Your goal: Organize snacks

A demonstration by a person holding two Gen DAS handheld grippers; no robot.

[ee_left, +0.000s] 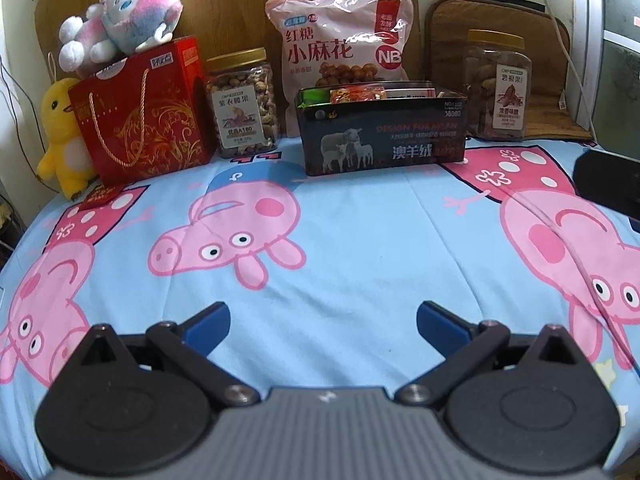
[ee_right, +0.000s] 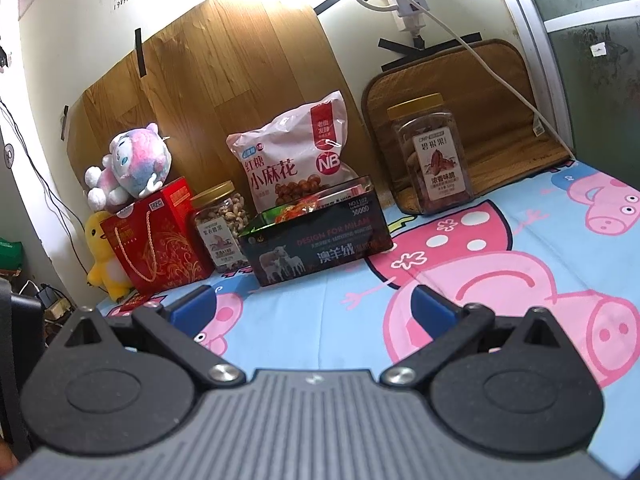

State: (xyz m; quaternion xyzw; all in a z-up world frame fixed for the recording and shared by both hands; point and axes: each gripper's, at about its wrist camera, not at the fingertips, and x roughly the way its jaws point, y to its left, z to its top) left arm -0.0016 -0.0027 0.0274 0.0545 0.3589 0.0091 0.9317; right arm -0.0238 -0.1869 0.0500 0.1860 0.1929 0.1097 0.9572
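Nearest the cameras, the left tongs (ee_left: 323,318) hang released over the light-blue cartoon-pig bedsheet (ee_left: 340,248), their blue-padded fingers (ee_left: 210,326) spread wide with nothing between them. The right tongs (ee_right: 310,306) are likewise released and empty, low over the same sheet.

Further back stands the black rectangular tin box printed with white sheep (ee_left: 382,136), its top open. Red and orange snack packets (ee_left: 358,94) and something green lie inside it, reaching about to the rim.

Behind the box, a pink plastic bag of brown twisted snacks (ee_left: 340,40) leans upright against the wood-grain board (ee_left: 224,0) on the wall. Left of the box and near it is a clear plastic jar of pale nuts with a gold lid (ee_left: 242,104), and just beside that a red gift bag with gold pattern and rope handle (ee_left: 146,118). A pink-and-white plush toy (ee_left: 124,16) lies on top of the gift bag; a yellow plush chick (ee_left: 62,136) stands at its left edge. A small red packet (ee_left: 100,194) lies on the sheet in front of the gift bag.

To the right, well apart from the box, a second clear gold-lidded jar of dark brown nuts (ee_left: 500,88) stands before a brown woven mat (ee_right: 496,120) propped against the wall.
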